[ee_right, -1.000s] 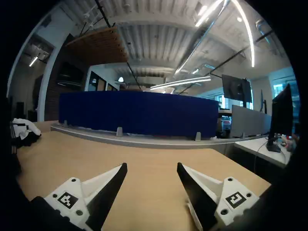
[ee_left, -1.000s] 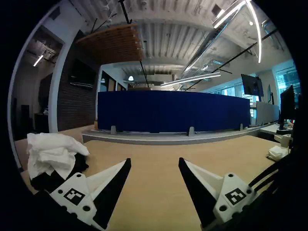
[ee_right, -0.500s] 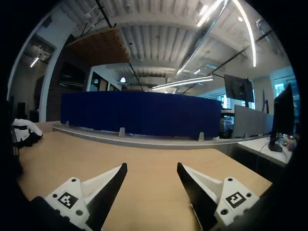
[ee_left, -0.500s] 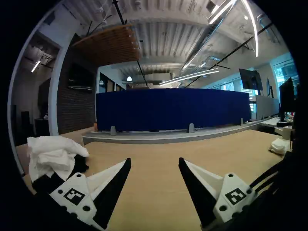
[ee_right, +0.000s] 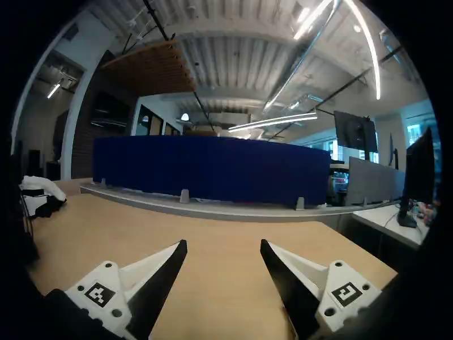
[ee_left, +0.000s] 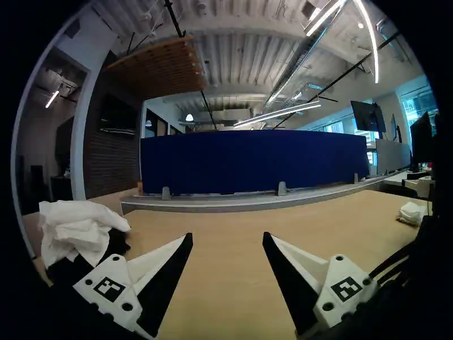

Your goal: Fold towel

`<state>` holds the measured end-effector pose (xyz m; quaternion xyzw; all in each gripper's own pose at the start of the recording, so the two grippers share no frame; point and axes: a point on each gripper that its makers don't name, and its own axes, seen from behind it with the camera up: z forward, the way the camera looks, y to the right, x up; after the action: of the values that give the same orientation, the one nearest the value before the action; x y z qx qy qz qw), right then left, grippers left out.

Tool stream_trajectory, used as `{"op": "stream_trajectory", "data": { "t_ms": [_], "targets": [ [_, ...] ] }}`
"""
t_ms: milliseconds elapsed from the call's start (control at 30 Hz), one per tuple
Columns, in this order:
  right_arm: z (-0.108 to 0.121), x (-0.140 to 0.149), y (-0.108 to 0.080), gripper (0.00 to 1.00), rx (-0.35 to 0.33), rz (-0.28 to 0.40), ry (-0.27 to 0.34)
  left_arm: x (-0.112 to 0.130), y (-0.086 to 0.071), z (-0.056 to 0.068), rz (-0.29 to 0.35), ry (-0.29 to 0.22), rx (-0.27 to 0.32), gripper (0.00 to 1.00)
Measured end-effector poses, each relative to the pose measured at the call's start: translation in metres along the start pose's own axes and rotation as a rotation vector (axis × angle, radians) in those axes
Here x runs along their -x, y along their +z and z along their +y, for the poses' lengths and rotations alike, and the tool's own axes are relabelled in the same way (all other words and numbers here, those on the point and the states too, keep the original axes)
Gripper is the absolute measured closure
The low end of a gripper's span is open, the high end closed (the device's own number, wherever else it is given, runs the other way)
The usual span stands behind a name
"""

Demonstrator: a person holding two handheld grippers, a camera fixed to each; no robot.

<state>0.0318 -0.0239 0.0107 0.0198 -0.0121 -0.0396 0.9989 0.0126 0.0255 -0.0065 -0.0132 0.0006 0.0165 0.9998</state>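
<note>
- The towel, white and crumpled in a loose heap, lay at the left side of the surface in the left gripper view, partly over something dark that could not be made out.
- In the right gripper view the same towel showed small at the far left edge, well apart from that gripper.
- The left gripper hovered low over the light wood surface just right of the towel, not touching it; its jaws stood apart with nothing between them.
- The right gripper was over bare wood, its jaws likewise apart and holding nothing.
- A smaller white bundle sat at the far right of the surface in the left gripper view; what it was could not be told.
- A long blue partition ran along the far edge of the surface on a grey rail.
- Beyond it to the right stood a dark monitor on a neighbouring desk.
- Long strip lights crossed the open ceiling overhead.
</note>
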Motion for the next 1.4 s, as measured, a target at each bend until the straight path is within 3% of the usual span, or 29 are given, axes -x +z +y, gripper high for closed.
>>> {"op": "stream_trajectory", "data": {
  "t_ms": [400, 1000, 1400],
  "targets": [
    [0.011, -0.005, -0.005, 0.00, 0.026, 0.017, 0.001, 0.012, 0.000, -0.012, -0.001, -0.011, 0.004, 0.09],
    [0.007, 0.000, -0.002, 0.00, 0.022, 0.012, 0.000, 0.014, 0.004, -0.011, 0.001, -0.034, 0.018, 0.09],
    [0.008, 0.018, 0.002, 0.00, 0.021, 0.000, 0.003, 0.014, 0.004, -0.010, 0.000, -0.034, 0.018, 0.08]
  ]
}}
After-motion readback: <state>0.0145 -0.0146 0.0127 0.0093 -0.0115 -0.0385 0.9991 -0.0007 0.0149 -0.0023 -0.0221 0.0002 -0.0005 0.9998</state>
